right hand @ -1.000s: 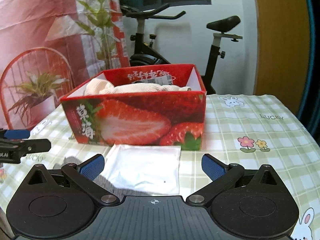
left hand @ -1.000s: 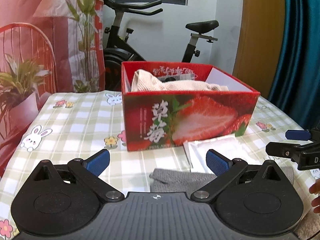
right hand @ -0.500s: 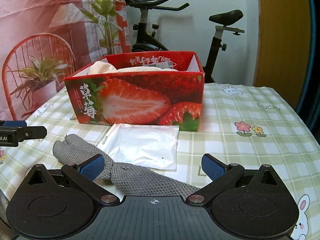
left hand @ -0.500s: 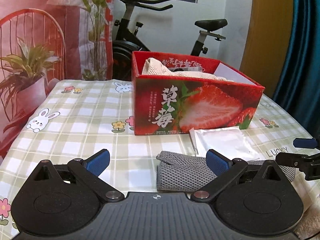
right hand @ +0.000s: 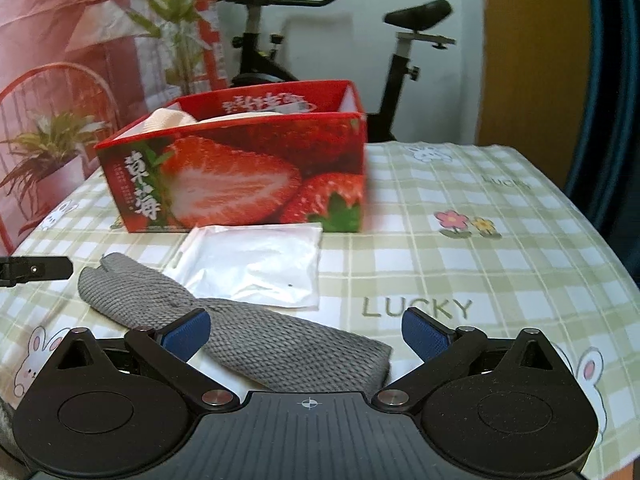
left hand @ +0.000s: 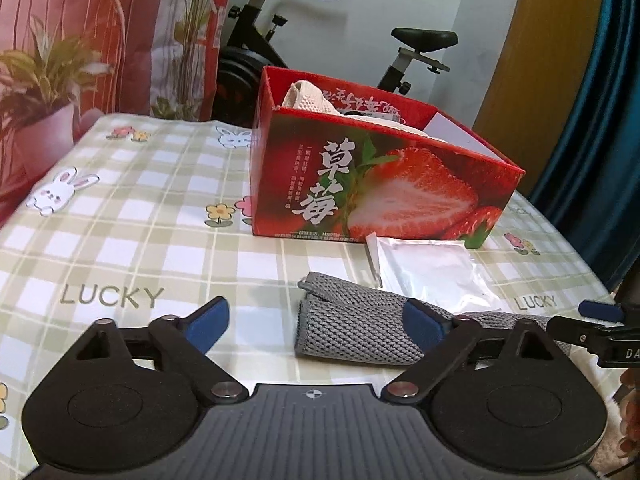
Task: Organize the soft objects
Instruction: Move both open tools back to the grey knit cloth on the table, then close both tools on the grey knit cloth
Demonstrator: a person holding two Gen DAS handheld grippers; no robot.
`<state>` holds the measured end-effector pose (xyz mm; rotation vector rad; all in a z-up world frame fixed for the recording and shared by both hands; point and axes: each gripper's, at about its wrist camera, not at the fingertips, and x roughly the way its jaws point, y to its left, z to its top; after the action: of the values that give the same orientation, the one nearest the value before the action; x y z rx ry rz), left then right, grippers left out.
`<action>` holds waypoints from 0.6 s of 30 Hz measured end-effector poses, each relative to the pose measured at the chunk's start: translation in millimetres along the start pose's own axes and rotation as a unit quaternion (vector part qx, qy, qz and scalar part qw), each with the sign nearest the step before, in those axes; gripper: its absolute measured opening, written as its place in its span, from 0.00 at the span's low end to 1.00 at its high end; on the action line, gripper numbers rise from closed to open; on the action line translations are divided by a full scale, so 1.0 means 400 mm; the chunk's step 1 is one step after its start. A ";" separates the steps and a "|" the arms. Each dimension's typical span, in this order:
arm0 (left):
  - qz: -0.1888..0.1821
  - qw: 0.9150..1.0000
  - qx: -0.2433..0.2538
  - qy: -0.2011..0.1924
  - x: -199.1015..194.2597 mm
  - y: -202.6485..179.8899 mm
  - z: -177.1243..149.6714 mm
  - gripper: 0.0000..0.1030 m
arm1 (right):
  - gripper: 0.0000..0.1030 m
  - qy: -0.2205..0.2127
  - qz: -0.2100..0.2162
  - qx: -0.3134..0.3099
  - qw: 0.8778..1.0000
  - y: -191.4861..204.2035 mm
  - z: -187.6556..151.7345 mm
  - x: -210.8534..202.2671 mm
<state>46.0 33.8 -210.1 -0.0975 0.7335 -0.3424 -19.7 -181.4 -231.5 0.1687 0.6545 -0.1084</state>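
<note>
A grey knitted cloth (left hand: 352,328) lies folded on the checked tablecloth, also in the right wrist view (right hand: 256,340). A white plastic packet (left hand: 432,268) lies just behind it, in front of a red strawberry box (left hand: 384,184); the packet (right hand: 256,272) and box (right hand: 240,176) also show in the right wrist view. A cream knitted cloth (left hand: 308,98) sits inside the box. My left gripper (left hand: 316,324) is open, above the grey cloth's left end. My right gripper (right hand: 306,334) is open, above its right end.
The checked tablecloth (left hand: 140,240) with rabbits and "LUCKY" print covers the table. An exercise bike (left hand: 280,20) stands behind it, a red chair and potted plants (left hand: 44,76) at left, a blue curtain (left hand: 600,100) at right.
Both grippers have drawn back from the box and risen. The grey cloth now shows in full between the fingers of each. Both jaws stay open.
</note>
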 end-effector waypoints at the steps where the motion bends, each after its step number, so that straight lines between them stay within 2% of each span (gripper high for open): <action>1: -0.002 1.000 -0.003 0.001 0.001 0.002 -0.002 0.84 | 0.92 0.002 -0.003 0.007 1.000 -0.007 -0.003 0.000; 5: -0.007 1.000 -0.012 0.002 0.006 0.007 -0.004 0.81 | 0.82 0.009 -0.010 0.028 1.000 -0.030 -0.015 0.010; 11: -0.019 1.000 -0.008 0.016 0.029 0.000 -0.015 0.76 | 0.73 0.029 -0.008 0.042 0.999 -0.048 -0.033 0.050; 18: -0.042 0.998 -0.013 0.034 0.068 0.012 -0.010 0.74 | 0.69 0.045 0.008 0.056 0.997 -0.061 -0.050 0.078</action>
<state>63.2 29.2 -231.4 -0.1417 0.8021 -0.4190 -10.8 -203.1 -269.0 0.2872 0.7373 -0.1229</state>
